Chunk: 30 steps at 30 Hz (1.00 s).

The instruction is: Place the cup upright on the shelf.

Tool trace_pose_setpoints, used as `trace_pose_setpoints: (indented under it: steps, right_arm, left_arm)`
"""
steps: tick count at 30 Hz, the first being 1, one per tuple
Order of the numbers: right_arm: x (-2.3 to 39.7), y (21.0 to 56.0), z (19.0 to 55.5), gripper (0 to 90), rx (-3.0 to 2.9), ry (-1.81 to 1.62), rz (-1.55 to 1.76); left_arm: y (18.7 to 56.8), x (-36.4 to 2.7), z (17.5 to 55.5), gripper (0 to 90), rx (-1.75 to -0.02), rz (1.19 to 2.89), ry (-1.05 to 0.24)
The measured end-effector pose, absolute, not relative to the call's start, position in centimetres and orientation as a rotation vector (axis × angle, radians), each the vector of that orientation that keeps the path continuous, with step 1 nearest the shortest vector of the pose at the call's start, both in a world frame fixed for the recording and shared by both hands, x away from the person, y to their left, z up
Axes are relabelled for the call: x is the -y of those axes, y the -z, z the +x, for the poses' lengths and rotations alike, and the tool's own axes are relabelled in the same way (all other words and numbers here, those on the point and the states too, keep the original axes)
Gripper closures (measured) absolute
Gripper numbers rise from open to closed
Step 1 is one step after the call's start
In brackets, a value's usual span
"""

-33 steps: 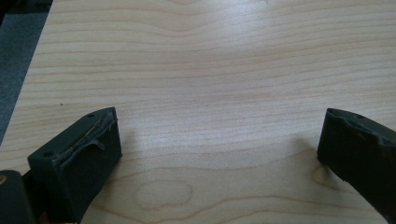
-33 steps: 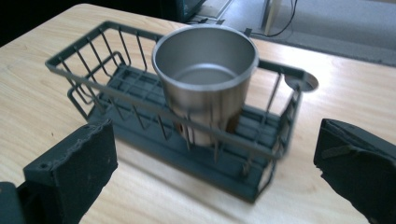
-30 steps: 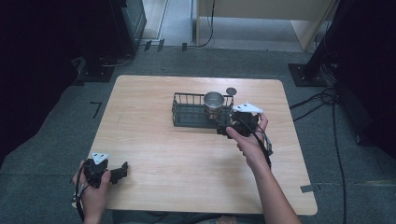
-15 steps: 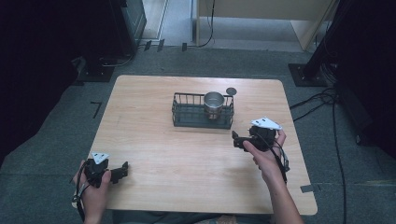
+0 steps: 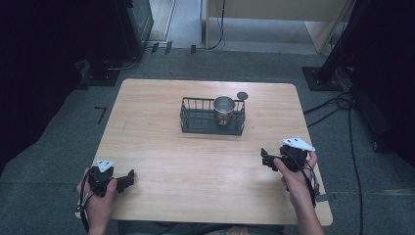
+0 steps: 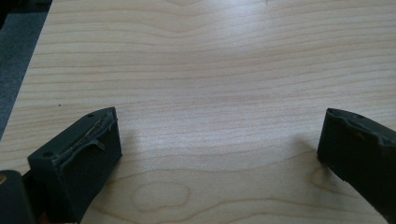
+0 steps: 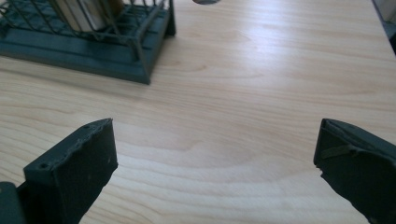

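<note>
Metal cup (image 5: 224, 106) upright inside wire basket (image 5: 195, 119), centre of frame, probably stowed. Small round lid (image 5: 242, 95) on table just behind. Right gripper (image 5: 268, 160) lower right, left gripper (image 5: 126, 178) lower left: both released, empty, apparently parked.

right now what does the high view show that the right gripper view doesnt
High view alone: the whole table, both hands with the left gripper and right gripper, the metal cup from above, and the floor with cables. Right gripper view alone: a close look at its own two black jaws, standing wide apart with nothing between them. Both: the wire basket, the small round disc and the wood tabletop.
</note>
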State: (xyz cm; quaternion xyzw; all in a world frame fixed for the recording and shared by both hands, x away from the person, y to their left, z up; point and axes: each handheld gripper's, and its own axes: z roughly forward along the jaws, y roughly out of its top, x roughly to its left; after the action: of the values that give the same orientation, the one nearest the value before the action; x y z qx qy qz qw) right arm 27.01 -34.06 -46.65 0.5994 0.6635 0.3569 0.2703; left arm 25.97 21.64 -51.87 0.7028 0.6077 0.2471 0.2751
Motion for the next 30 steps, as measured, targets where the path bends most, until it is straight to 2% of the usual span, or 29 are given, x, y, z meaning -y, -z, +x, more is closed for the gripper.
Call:
trace_pose_setpoints:
  steps: [21,30]
  right_arm:
    - [39.0,50.5,23.4,0.0,-1.714,-0.818,1.726]
    - [39.8,51.4,22.4,0.0,-1.704,-0.788,1.759]
  left_arm:
    - [51.9,-21.6,26.0,0.0,-1.634,1.888,-0.664]
    - [51.9,-21.6,26.0,0.0,-1.634,1.891,-0.664]
